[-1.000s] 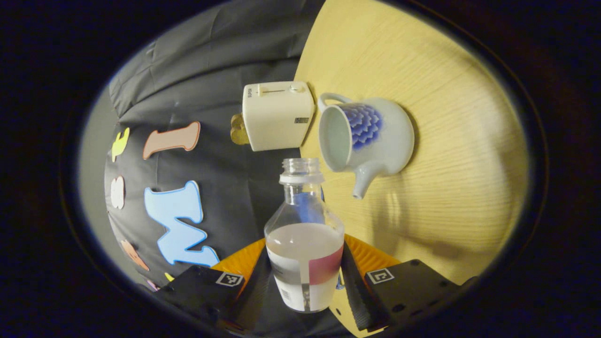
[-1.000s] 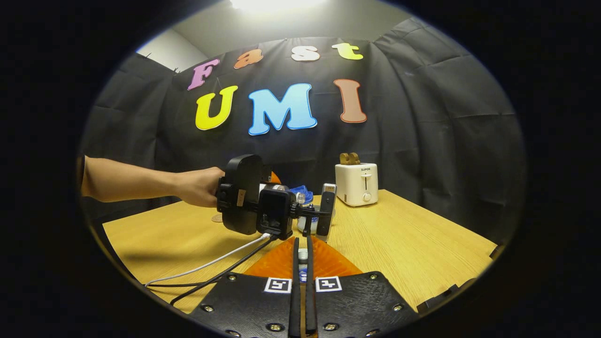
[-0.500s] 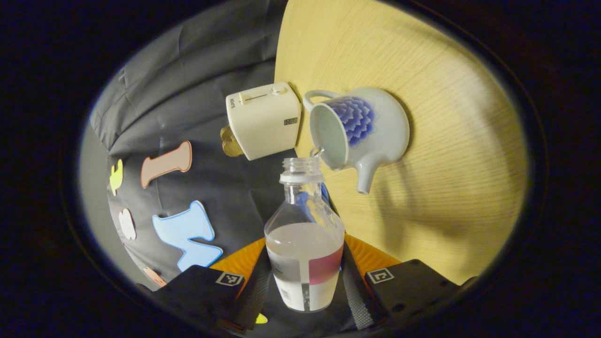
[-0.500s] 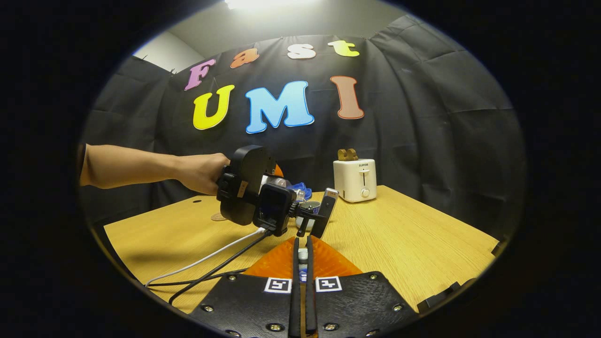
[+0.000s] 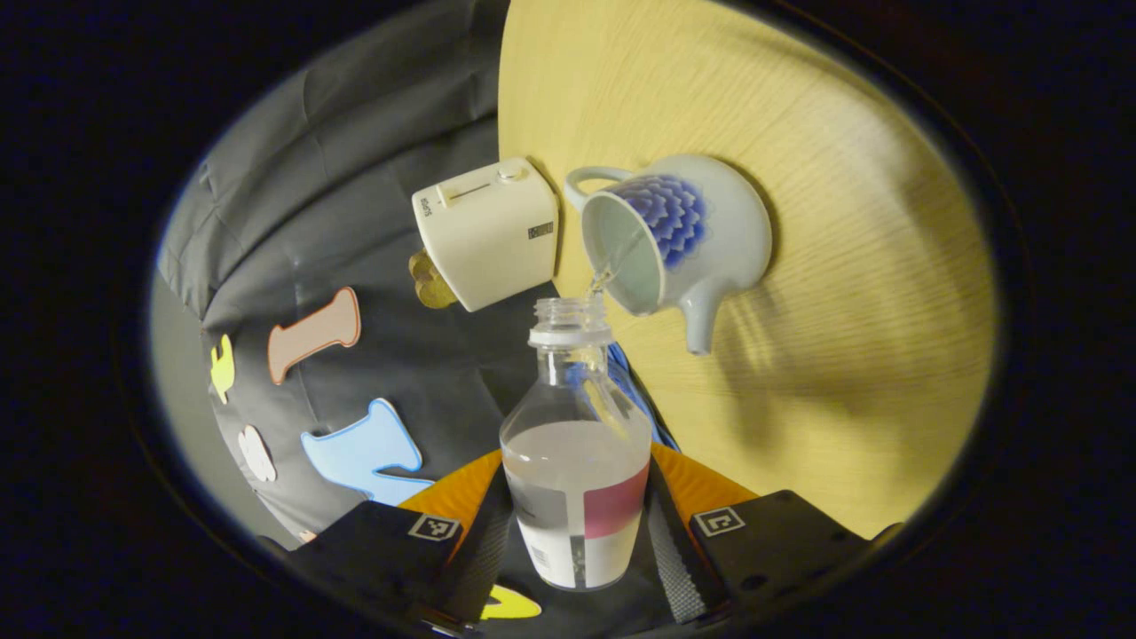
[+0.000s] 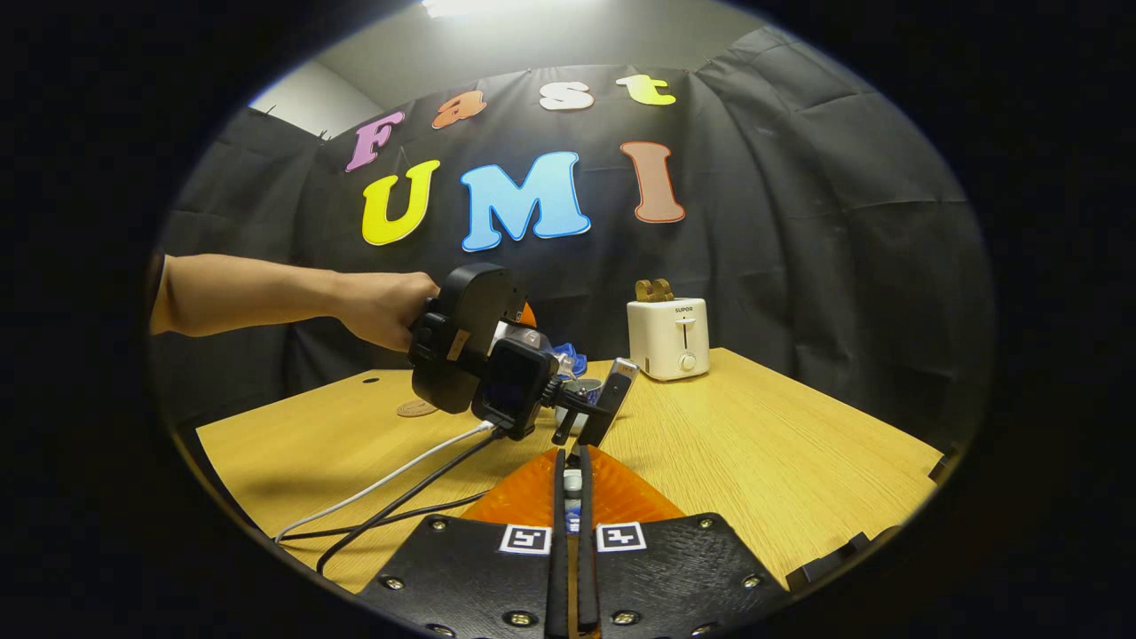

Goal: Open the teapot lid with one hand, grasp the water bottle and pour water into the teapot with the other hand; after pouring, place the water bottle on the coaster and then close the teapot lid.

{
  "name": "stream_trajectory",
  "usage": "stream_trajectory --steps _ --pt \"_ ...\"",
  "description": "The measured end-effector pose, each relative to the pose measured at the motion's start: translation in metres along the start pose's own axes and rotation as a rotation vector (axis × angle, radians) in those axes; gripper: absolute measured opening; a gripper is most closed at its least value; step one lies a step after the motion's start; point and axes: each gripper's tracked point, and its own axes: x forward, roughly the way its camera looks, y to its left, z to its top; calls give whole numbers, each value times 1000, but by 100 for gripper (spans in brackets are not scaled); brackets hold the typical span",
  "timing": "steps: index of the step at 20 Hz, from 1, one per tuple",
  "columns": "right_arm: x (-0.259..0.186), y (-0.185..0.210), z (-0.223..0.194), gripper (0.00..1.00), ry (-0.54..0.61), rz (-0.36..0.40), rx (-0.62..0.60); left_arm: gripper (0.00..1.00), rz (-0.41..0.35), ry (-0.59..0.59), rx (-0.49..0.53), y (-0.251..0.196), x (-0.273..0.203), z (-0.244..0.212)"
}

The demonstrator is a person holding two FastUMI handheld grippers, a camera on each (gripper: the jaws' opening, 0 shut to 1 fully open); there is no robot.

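left gripper view: left gripper (image 5: 577,541) clamped on the water bottle (image 5: 575,461), both fingers pressing its label band. vs 1 s ago the view is rolled further; a thin stream now runs from the bottle mouth into the open teapot (image 5: 679,235), where earlier none was falling. teapot has no lid on, spout toward the camera, and sits just beside the white toaster (image 5: 484,232) near the table (image 5: 843,266) edge by the cloth wall. wide bare tabletop on the teapot's far side.

right gripper view: right gripper (image 6: 572,524) fingers nearly together on smth small, prob the teapot lid (image 6: 572,484), mostly hidden. the hand (image 6: 386,306) holding the left gripper is raised & tipped more than before. coaster (image 6: 415,408) lies on the table behind it, well apart from the toaster. cables trail over the near left tabletop; right side is open up to the edge.
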Motion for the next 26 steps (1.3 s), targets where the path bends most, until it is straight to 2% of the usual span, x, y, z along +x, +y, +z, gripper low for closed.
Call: stream_trajectory --steps 1,2,3,14,26 --pt "0 0 -1 4 1 0 0 87 1 0 8 1 1 0" --pt "0 0 0 4 2 0 0 73 2 3 18 1 1 -2" --pt "0 -1 -1 4 2 -1 0 87 0 6 29 1 2 -3" --pt "-1 -4 -2 4 7 -8 2 87 -10 34 145 8 0 -7" --pt "0 -4 -3 4 16 -5 3 87 57 36 279 39 -6 1"
